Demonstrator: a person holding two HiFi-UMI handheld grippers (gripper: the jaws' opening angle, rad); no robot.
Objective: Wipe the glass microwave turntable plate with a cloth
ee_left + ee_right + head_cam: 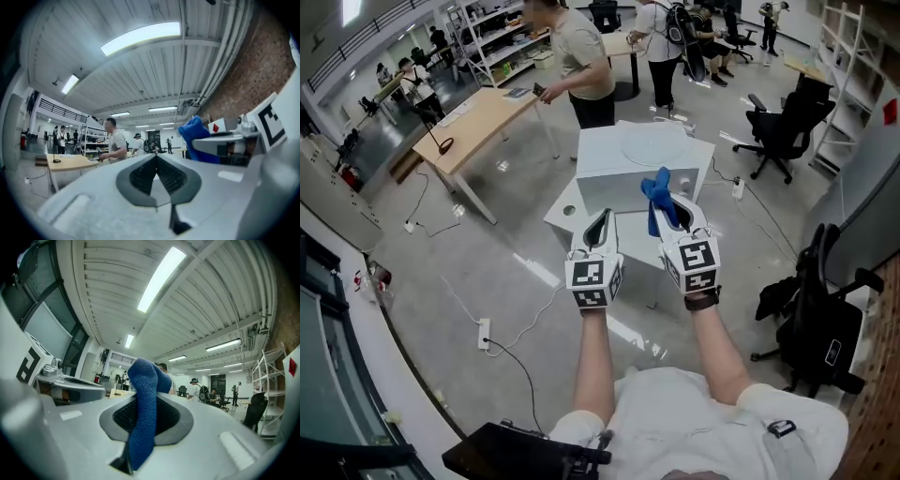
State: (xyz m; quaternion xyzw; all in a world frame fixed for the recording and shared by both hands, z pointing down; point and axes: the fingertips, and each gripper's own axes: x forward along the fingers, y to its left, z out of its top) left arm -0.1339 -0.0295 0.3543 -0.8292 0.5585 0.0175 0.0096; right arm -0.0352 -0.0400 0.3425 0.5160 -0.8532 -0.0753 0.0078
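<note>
A white microwave (pixel 642 173) stands on a low white table ahead of me. On its top lies a pale round shape (pixel 653 147) that looks like the glass turntable plate. My right gripper (pixel 671 210) is held up in front of the microwave and is shut on a blue cloth (pixel 658 197), which sticks out past the tips. In the right gripper view the blue cloth (pixel 143 413) is pinched between the closed jaws of the right gripper (pixel 146 417). My left gripper (pixel 601 223) is beside it, shut with nothing in it; the left gripper view shows its pads (pixel 143 177) closed together.
A person stands behind the microwave by a long wooden desk (pixel 478 122). More people are at the far back. A black office chair (pixel 783 127) is at right, another black chair (pixel 820 319) near right. A power strip (pixel 484 333) and cables lie on the floor at left.
</note>
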